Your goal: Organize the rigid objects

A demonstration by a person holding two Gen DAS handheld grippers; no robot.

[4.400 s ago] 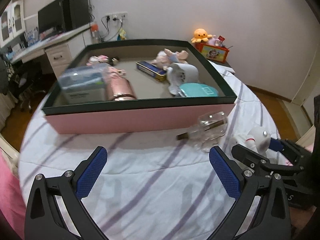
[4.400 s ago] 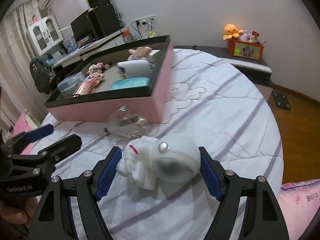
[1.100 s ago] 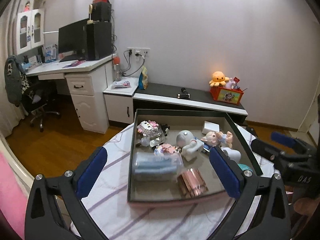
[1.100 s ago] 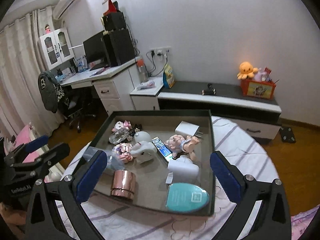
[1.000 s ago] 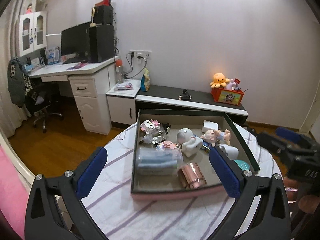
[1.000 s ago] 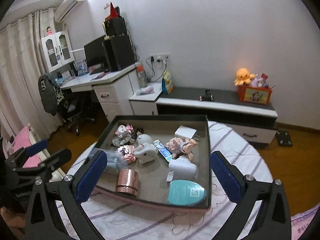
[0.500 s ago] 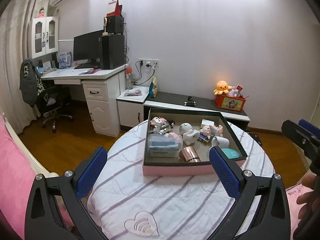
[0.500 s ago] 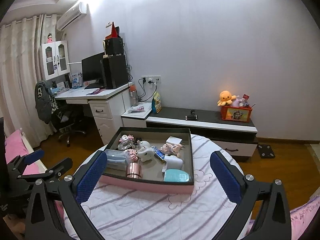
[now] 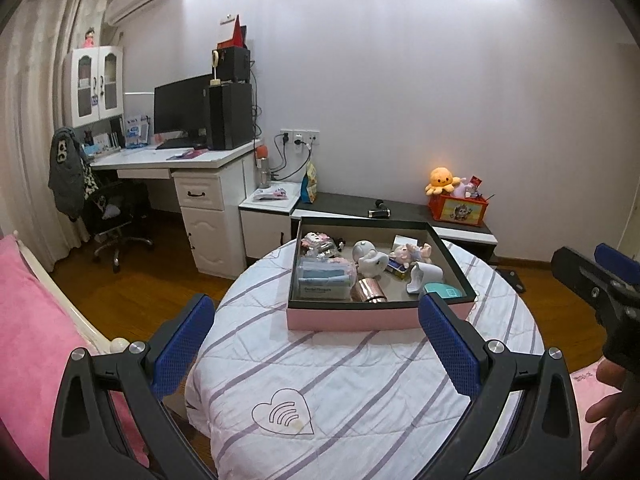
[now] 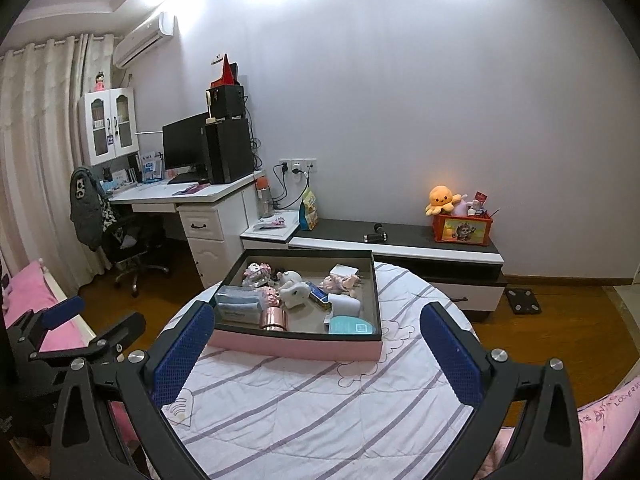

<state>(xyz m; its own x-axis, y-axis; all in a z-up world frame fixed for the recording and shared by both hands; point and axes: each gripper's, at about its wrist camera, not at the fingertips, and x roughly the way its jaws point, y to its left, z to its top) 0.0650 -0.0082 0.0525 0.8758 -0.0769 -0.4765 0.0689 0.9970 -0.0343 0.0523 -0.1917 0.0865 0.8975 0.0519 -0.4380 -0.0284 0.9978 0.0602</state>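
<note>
Nearest, the left tool and the right tool both hang released, blue pads spread wide and grasping nothing, above the round bench under its white, purple-striped cover. A heart outline with curved bars is stitched near the front edge. Farther back on the bench sits the pink-sided tray, holding a white astronaut figure, a copper cup, a teal case and a clear box whose label print is too small to read. Beyond, an orange octopus plush sits on a printed crate.
</note>
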